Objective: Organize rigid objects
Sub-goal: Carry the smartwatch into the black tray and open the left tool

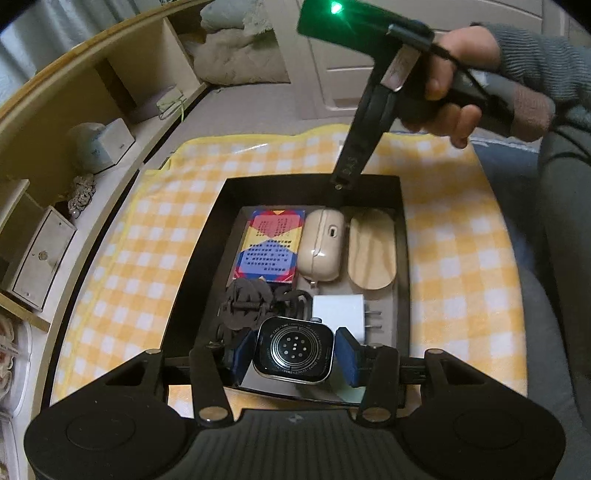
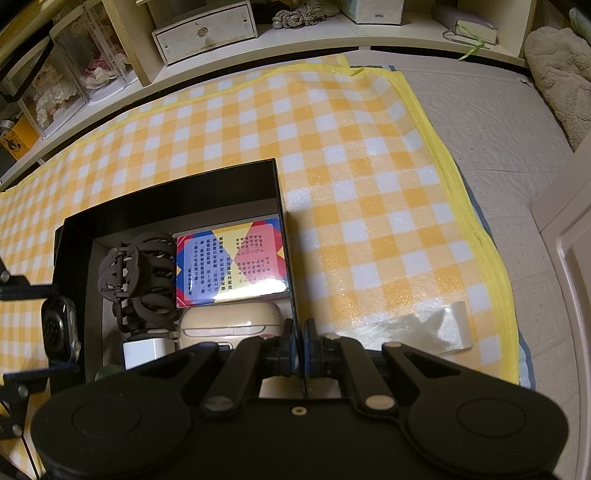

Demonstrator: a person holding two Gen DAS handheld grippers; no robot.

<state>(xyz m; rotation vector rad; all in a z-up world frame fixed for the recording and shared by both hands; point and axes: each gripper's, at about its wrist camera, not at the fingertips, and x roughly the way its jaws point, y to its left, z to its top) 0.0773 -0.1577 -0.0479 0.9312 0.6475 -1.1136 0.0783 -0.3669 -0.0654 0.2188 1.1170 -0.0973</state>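
Note:
A black open box (image 1: 207, 236) lies on a yellow checked mat. Inside it are a colourful card pack (image 1: 269, 245), a beige earbud case (image 1: 320, 245), a wooden oval piece (image 1: 371, 251), a dark hair claw (image 1: 245, 304) and a white charger plug (image 1: 341, 312). My left gripper (image 1: 294, 352) is shut on a smartwatch body (image 1: 294, 350), back side up, over the box's near end. My right gripper (image 2: 300, 343) is shut on the box's right wall (image 2: 286, 229); it also shows in the left wrist view (image 1: 341, 182). The watch shows in the right wrist view (image 2: 59, 328).
The yellow checked mat (image 2: 351, 166) lies on a pale bed cover. A strip of clear tape (image 2: 439, 328) lies on the mat right of the box. Shelves with a small drawer unit (image 2: 205, 31), boxes and dolls run along the far side. A pillow (image 2: 561, 74) lies at right.

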